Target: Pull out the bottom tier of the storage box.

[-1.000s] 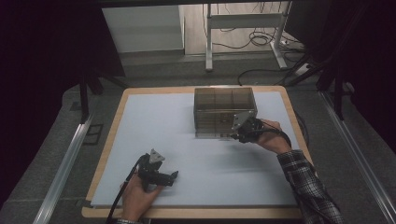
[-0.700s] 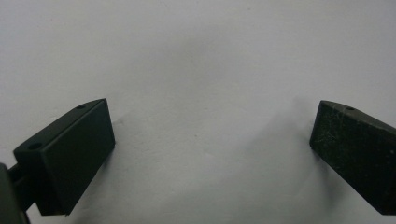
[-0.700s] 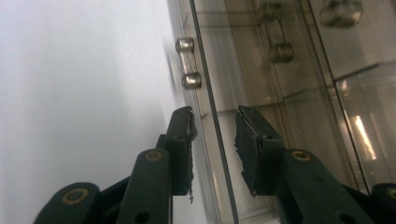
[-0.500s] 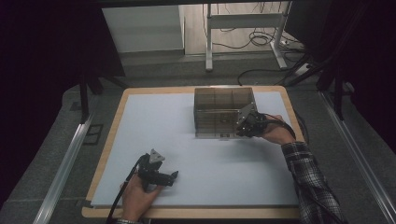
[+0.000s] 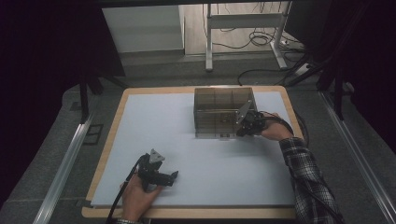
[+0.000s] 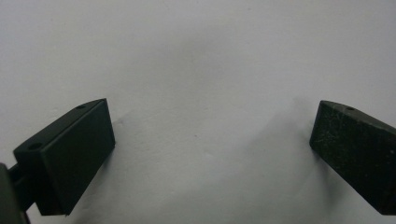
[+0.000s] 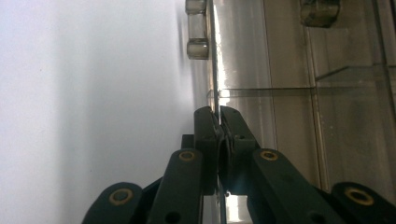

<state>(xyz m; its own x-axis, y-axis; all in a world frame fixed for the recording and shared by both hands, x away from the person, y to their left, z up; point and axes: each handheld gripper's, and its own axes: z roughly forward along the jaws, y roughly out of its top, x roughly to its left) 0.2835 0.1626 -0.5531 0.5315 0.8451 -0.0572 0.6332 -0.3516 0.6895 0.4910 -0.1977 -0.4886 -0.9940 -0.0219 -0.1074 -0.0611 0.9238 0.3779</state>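
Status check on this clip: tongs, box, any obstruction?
Left tongs open, resting on white mat. Right tongs shut on clear box front panel. Nothing blocking.

No readable text, label or number anywhere.

High view overlooks the table (image 5: 140, 140); both gripper views look closely along it.

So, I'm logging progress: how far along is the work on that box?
Done: the right gripper has shut on the front panel of the smoky clear plastic box near its right corner. In hand: that pinch. Left: whichever way the panel should move; the left gripper rests open on the pale blue mat.
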